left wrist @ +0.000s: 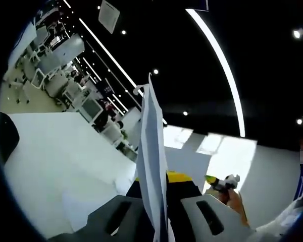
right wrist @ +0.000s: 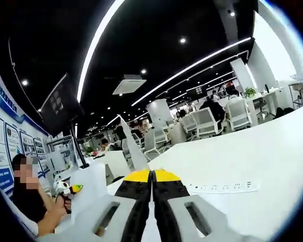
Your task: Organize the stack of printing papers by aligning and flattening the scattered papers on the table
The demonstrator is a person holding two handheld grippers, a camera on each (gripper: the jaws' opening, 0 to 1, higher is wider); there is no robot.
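A stack of white printing paper [left wrist: 152,146] stands on edge and rises from between the jaws of my left gripper [left wrist: 159,182], which is shut on it. Its top edge reaches well above the yellow jaw tips. In the right gripper view a thin white edge of the paper stack [right wrist: 133,146] slants up and to the left from my right gripper [right wrist: 152,174]. That gripper's yellow-tipped jaws are pressed together on the paper. The white table [left wrist: 55,161] lies below and to the left of the stack.
A white power strip [right wrist: 223,186] lies on the table [right wrist: 257,151] right of my right gripper. A seated person [right wrist: 33,201] across the table holds a small device [right wrist: 65,189], and the device [left wrist: 222,182] appears again in the left gripper view. Office chairs [right wrist: 204,121] and desks stand behind.
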